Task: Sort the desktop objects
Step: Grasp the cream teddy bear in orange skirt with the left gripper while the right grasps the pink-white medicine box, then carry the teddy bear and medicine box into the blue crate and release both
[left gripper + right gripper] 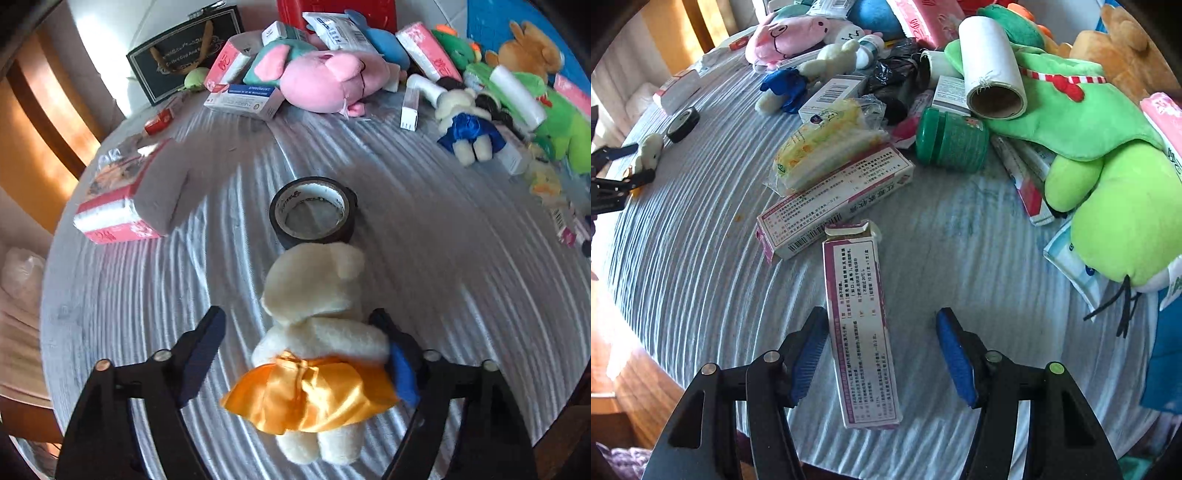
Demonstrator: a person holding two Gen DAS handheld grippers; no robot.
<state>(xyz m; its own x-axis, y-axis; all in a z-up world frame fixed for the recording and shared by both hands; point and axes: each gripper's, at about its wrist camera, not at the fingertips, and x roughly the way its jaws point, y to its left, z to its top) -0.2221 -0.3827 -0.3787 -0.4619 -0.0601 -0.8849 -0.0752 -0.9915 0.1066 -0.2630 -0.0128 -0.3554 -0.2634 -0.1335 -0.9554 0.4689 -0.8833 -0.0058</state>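
My left gripper (299, 336) is spread around the cream plush bear (317, 332), which lies on the cloth with the black tape roll (314, 214) at its 12 o'clock: right pad touching, left pad clear. Soft and light, I judge; pinch the torso, not the slippery satin skirt (310, 395). My right gripper (882, 354) stands open astride the purple carton (860, 328) (thin card, crushable).

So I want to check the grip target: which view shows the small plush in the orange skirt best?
The left wrist view: the plush in the orange skirt fills the centre, between the left hand-held gripper fingers. The right wrist view shows it tiny at the left edge.
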